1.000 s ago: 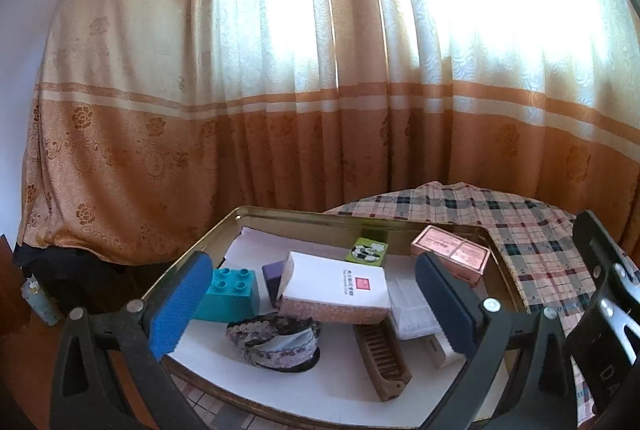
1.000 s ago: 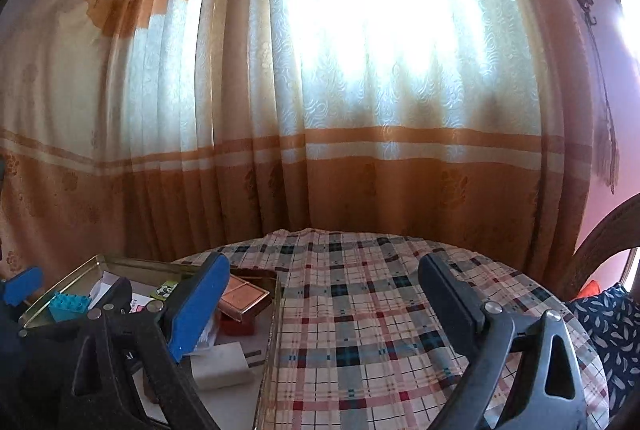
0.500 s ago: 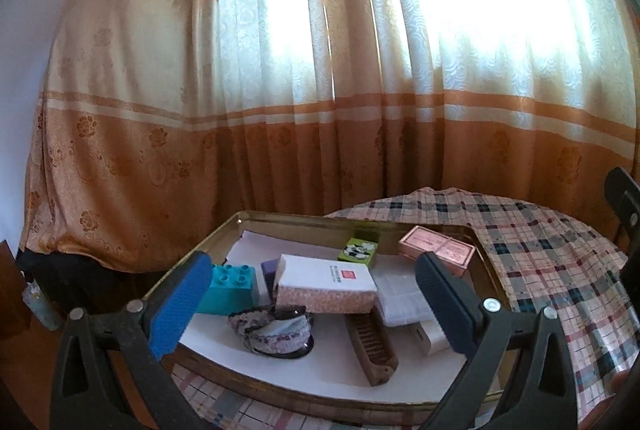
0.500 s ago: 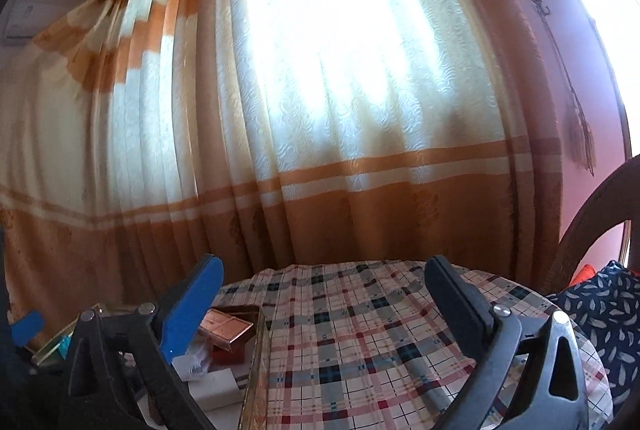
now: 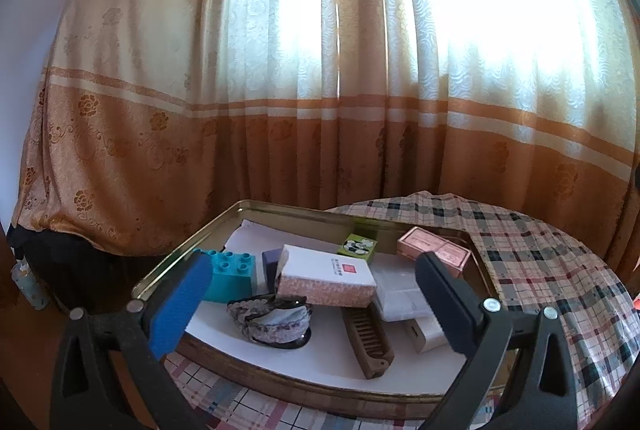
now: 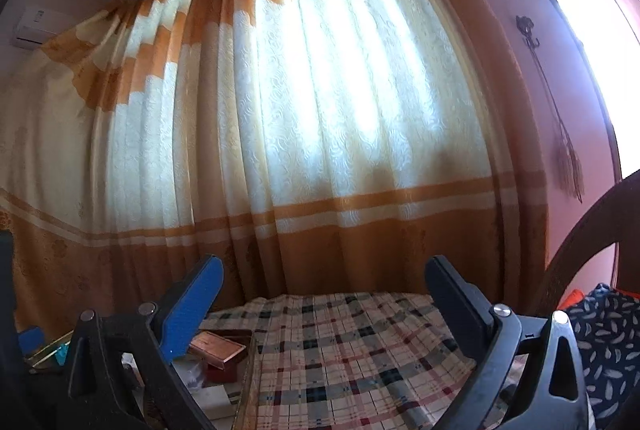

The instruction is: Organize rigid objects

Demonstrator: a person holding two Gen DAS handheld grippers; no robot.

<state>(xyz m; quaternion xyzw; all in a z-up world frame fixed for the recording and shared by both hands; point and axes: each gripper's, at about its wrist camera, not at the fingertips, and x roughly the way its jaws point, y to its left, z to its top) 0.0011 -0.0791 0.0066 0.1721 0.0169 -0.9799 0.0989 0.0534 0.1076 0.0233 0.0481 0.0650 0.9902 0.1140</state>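
A gold metal tray [image 5: 280, 211] lined with white paper holds several objects: a teal toy brick [image 5: 232, 275], a white and pink box [image 5: 326, 276], a green panda box [image 5: 357, 248], a copper box [image 5: 434, 251], a wooden comb [image 5: 370, 340], a patterned cloth piece [image 5: 270, 320] and white items [image 5: 400, 300]. My left gripper [image 5: 314, 304] is open and empty, raised in front of the tray. My right gripper [image 6: 324, 304] is open and empty, above the plaid tablecloth [image 6: 352, 342]. The copper box [image 6: 218, 344] also shows in the right wrist view.
The round table stands against orange and cream curtains [image 5: 320, 110]. A dark chair back [image 6: 580, 270] and a leaf-print cushion [image 6: 608, 334] are at the right. The tray rim [image 6: 246, 382] lies at the left of the right wrist view.
Both grippers have lifted and drawn back from the table, and both views tilt upward. The tray objects have not moved. Both grippers stayed open.
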